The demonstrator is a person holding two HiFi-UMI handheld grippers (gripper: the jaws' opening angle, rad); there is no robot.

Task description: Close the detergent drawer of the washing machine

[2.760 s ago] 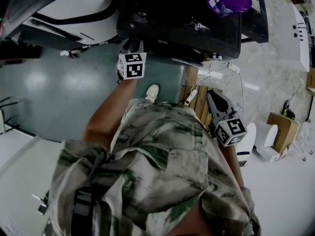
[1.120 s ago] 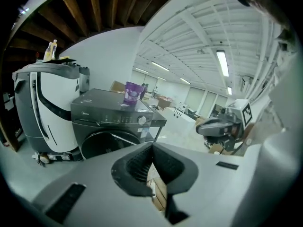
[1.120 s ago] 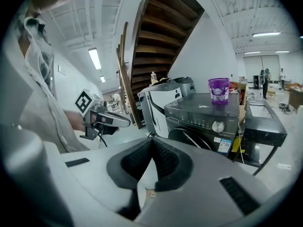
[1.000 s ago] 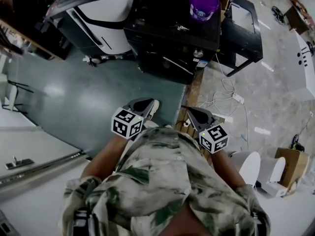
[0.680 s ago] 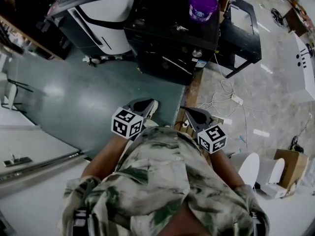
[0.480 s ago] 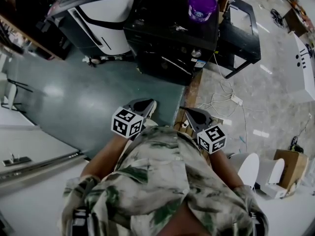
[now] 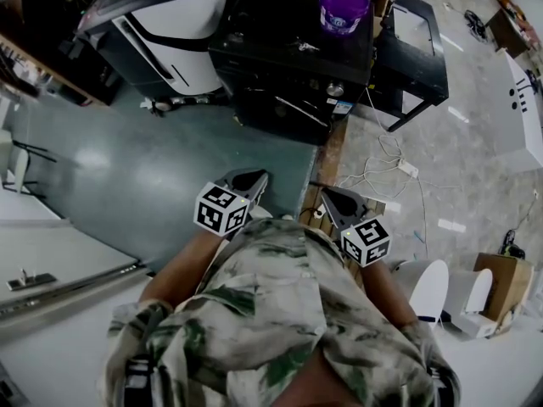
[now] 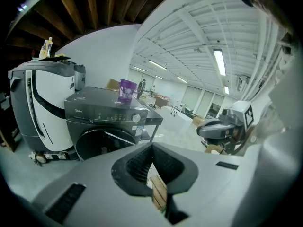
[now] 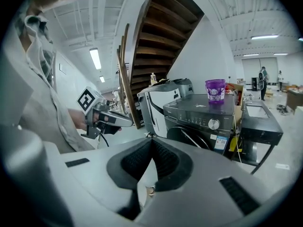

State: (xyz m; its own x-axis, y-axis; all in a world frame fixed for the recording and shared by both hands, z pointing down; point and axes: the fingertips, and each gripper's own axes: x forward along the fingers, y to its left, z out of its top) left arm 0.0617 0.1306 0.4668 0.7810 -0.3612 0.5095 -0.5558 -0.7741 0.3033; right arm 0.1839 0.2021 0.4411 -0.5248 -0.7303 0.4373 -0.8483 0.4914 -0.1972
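The black washing machine [image 7: 297, 66] stands at the top of the head view, a purple tub [image 7: 344, 7] on its lid. Its control panel [image 8: 102, 113] looks flush, with no drawer sticking out. My left gripper [image 7: 254, 175] and right gripper [image 7: 325, 195] hang close to my body, well short of the machine, both pointing toward it. In the left gripper view the jaws [image 8: 152, 144] meet with nothing between them. The right gripper view shows its jaws [image 9: 151, 140] also touching and empty, the machine [image 9: 208, 119] ahead of them.
A white and black appliance [image 7: 170, 24] stands left of the machine, a black stand [image 7: 420, 41] to its right. Cables [image 7: 390, 155] trail over the floor beside a wooden plank [image 7: 327, 155]. A cardboard box [image 7: 496, 282] sits at the right edge.
Earlier the left gripper was up at the machine's front; I have since stepped back and both grippers are drawn in near my body. Over the last second hardly anything moves.
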